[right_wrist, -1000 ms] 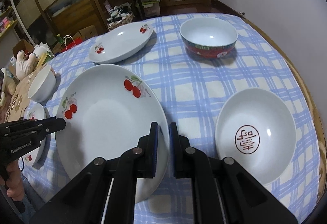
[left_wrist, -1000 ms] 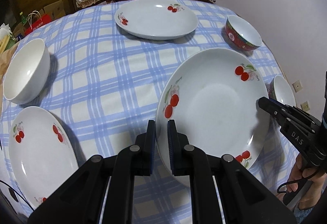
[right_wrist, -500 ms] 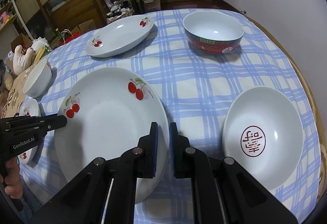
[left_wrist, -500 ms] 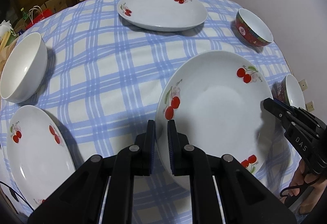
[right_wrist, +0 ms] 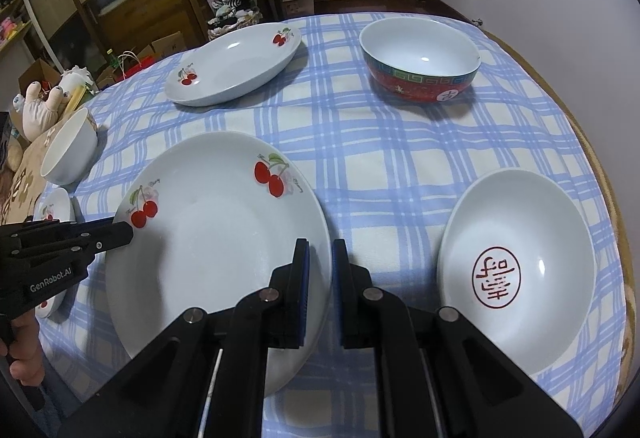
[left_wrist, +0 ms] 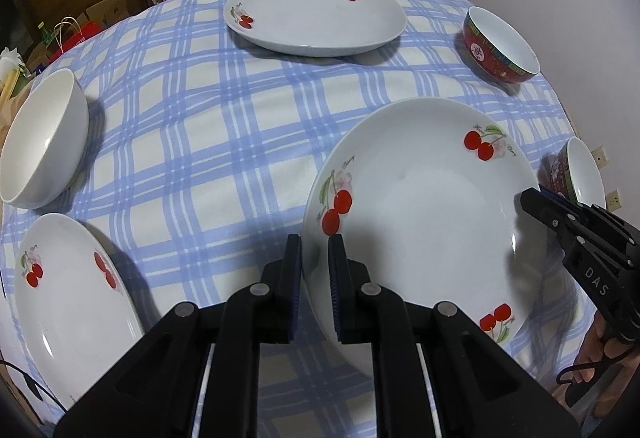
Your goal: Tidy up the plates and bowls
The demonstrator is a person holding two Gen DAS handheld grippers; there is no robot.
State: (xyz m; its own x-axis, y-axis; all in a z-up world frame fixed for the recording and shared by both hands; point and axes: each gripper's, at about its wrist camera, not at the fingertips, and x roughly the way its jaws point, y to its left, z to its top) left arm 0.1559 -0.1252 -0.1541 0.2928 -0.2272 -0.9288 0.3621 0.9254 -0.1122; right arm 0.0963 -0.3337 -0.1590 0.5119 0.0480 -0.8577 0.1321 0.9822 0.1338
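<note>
Plate (left_wrist: 424, 206), pinched at opposite rims by the left tool (left_wrist: 315, 270) and right tool (right_wrist: 320, 274), is held beside the stamped bowl (right_wrist: 516, 270); uneven lifting could let it be dropped.

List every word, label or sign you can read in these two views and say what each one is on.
"DAS": on the black right gripper.
"GenRobot.AI": on the black left gripper.
Red round Chinese seal: inside the shallow white bowl; strokes visible, reading uncertain.
White roundel with a character: on the red patterned bowl; too small to read.
Small script beside the cherries: on the large white cherry plate that both grippers clamp; too blurred.
</note>
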